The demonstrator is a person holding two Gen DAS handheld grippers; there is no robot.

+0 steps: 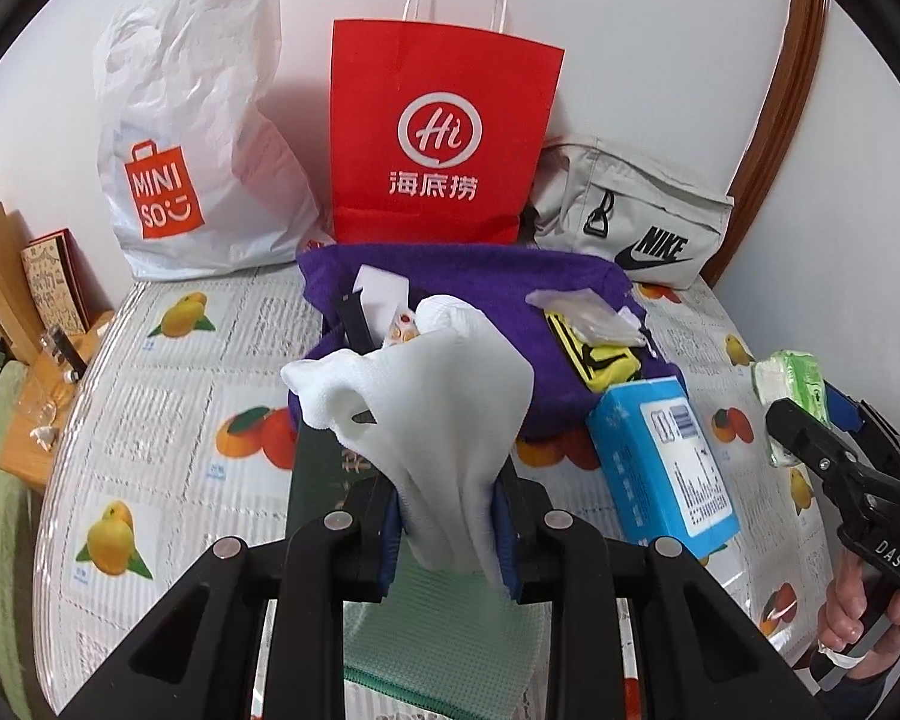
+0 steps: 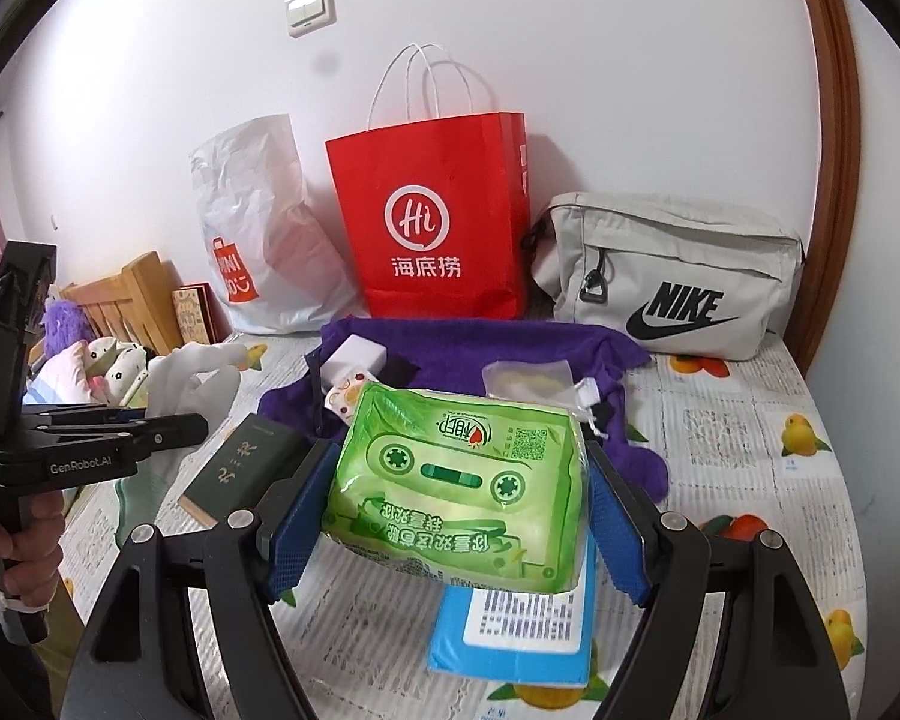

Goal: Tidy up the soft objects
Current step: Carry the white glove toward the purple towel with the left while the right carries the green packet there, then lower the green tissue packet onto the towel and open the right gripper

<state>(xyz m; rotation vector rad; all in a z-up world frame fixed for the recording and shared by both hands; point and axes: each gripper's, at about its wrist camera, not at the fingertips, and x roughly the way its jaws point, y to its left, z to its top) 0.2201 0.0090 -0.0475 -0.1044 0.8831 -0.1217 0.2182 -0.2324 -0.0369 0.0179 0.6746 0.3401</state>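
A limp white glove (image 1: 444, 396) hangs up out of my left gripper (image 1: 448, 531), whose blue pads are shut on its lower part. In the right wrist view the same glove (image 2: 192, 372) sticks out past the left gripper (image 2: 177, 426) at the left edge. My right gripper (image 2: 459, 510) is shut on a green pack of tissues (image 2: 456, 480), held above the table. From the left wrist view the green pack (image 1: 792, 372) and right gripper (image 1: 810, 426) are at the far right. A purple towel (image 1: 480, 276) lies mid-table with small items on it.
A blue tissue pack (image 2: 522, 630) lies under the green one, and a dark green booklet (image 2: 240, 468) lies to its left. Against the wall stand a white Miniso bag (image 1: 192, 138), a red paper bag (image 1: 444, 138) and a grey Nike bag (image 1: 630, 210). A fruit-print cloth (image 1: 168, 408) covers the table.
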